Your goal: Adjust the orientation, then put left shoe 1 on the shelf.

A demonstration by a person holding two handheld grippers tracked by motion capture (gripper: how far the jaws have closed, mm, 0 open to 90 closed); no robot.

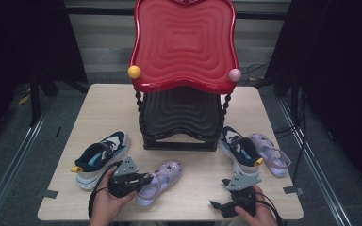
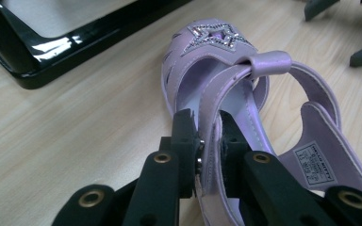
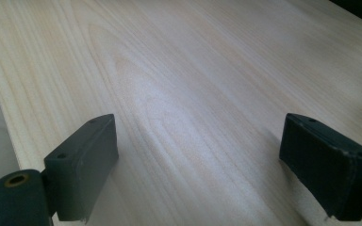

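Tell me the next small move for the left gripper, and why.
Probably lift it straight up a little. The left gripper is already shut on the strap of the purple sandal, which lies on the table, so raising it would test the hold.

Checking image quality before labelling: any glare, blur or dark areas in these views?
High view: surroundings nearly black, glossy red moulded shelf top brightly lit. Left gripper view: white glare on the shiny black shelf base; the lilac star-trimmed sandal is sharp, the left tongs slightly soft. Right gripper view: pale wooden table has a washed-out sheen; the right tongs are soft-edged.
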